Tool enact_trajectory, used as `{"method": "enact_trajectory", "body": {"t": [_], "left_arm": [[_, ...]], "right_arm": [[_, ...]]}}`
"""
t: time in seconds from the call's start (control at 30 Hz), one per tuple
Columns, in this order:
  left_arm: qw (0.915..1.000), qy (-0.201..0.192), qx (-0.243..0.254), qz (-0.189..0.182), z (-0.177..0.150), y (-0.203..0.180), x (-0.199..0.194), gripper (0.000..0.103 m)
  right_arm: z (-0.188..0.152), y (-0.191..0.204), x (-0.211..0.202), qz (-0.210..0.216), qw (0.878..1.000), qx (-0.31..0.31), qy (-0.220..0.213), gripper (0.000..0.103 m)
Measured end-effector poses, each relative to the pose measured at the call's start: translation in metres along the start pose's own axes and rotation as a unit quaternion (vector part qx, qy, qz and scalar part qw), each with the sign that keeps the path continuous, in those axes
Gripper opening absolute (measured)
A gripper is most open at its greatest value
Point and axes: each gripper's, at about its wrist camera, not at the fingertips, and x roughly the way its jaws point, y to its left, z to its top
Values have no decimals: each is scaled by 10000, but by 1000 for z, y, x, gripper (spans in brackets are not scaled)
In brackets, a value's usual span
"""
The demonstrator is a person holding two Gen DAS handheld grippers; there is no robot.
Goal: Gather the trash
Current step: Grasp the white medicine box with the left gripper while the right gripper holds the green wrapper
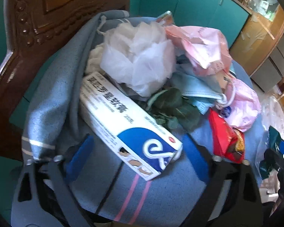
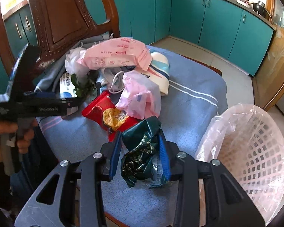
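A heap of trash lies on a chair seat covered with a blue towel [image 2: 191, 102]. My right gripper [image 2: 140, 147] is shut on a crumpled dark green wrapper [image 2: 142, 151] at the near edge of the heap. My left gripper [image 1: 140, 153] is open, its blue fingers [image 1: 83, 151] on either side of the near end of a white and blue carton [image 1: 130, 124] without pressing it. Behind the carton lie a white plastic bag [image 1: 140, 60], green leaves [image 1: 172, 107], a blue face mask [image 1: 197, 94], pink bags [image 1: 198, 47] and a red snack wrapper [image 2: 108, 113].
A white lattice basket [image 2: 255, 151] lined with a clear bag stands right of the chair, close to my right gripper. The carved wooden chair back [image 2: 66, 15] rises behind the heap. Teal cabinets [image 2: 217, 19] line the far walls. A hand [image 2: 1, 134] holds the left gripper.
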Motion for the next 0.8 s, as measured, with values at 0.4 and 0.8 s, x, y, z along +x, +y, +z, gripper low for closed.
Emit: {"method": "enact_trajectory", "body": {"t": [0.4,0.8], "left_arm": [[9996,56,-240,-129,-1,9,5,92],[9993,-330,18,194,-19,6,-28,54]], "right_arm": [[0,-1,1,92,9999,122,-54,39],[1,2,9,97,9999,102,3,39]]}}
